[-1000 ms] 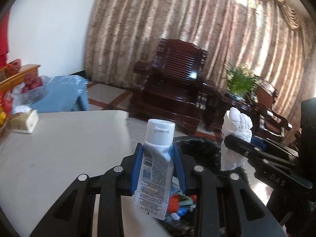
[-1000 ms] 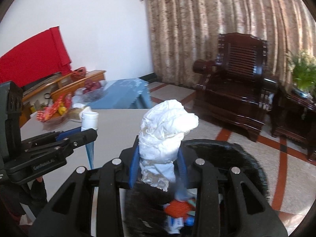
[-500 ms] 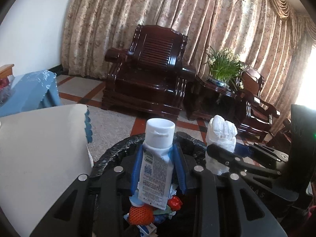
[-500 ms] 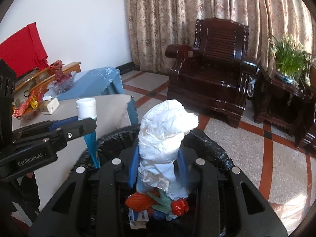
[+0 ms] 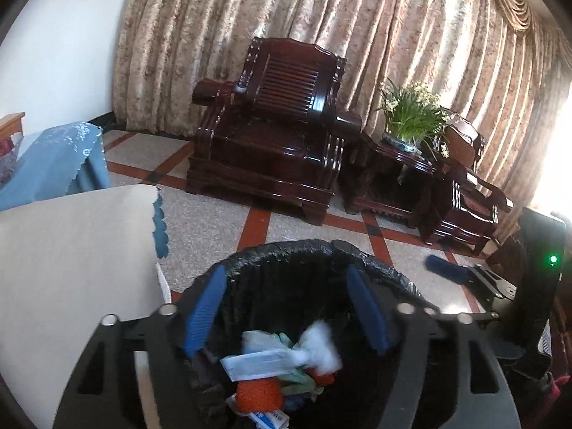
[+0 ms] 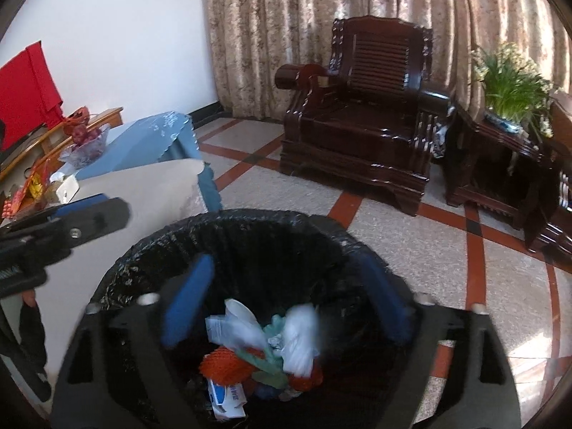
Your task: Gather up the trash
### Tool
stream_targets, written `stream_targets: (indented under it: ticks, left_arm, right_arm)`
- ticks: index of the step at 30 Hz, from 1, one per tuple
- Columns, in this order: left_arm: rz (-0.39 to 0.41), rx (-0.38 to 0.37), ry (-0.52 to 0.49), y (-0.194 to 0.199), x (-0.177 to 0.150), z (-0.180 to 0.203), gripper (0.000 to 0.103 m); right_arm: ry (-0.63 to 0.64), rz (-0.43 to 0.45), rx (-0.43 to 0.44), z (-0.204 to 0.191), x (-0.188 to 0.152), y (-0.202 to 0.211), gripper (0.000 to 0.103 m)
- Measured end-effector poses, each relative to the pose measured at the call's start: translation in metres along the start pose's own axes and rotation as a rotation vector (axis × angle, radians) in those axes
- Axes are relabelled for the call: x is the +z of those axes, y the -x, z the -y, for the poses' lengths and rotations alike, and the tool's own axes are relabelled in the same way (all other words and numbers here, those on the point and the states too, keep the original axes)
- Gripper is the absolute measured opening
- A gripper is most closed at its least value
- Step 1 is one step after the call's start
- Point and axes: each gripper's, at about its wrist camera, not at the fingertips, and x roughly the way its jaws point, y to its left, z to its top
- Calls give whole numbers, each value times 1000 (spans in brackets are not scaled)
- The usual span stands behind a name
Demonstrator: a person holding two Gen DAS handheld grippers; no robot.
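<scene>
Trash is where I want it: the bin, lined with a black bag, sits on the floor just beside the desk, and I see the white tube and the crumpled tissue wad blurred above the pile inside it, along with an orange mesh wrapper and a small printed carton. I cannot tell whether those two pieces have landed yet or are in the air. Both of my tools hang over the bin mouth. My left hand-held gripper has just been opening and its blue pads now stand wide apart with nothing between them; my right hand-held gripper has just been opening too, and it is equally spread and empty.

I judge all of this rubbish light and soft. The tissue will squash to nothing, so any pinch across its bulk works. The tube is squeezable and a bit slick, best taken across its flat body below the cap. The mesh would snag on a pad.

The desk carries a pale cloth with a blue scalloped edge, bare at this corner; at its far end sit a tissue box and a fruit bowl. Beyond are a tiled floor with red bands, a dark wooden armchair, a potted plant on a side table and heavy patterned curtains
</scene>
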Motion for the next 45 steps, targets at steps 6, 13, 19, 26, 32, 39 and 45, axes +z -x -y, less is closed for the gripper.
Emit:
stream_targets:
  ticks: [6,13,19,26,32,39,45]
  left_arm:
    - [25,57,31,30,5,-11,92]
    - [43,143,-10,78,1,-9,97]
    - [51,192,-26,120,-4,1,97]
    - [73,239,-3,162,-8,3,97]
    - [92,281,-5,192,-11,7,97]
    - [134,313,-6,221,-14,11,97]
    - [171,325,-18,240,-21,16,97]
  right_arm:
    - [-73,9,46,1,4,28,97]
    - [-52,40,103,-19,12,73,97]
    - [-33,69,143,-41,20,115,98]
    - [-16,97,160,-57,29,155,98]
    - [10,114,167,-71,31,180,98]
    - [60,134,176,-92,28,199,98]
    - [90,153,185,-104,27,211,98]
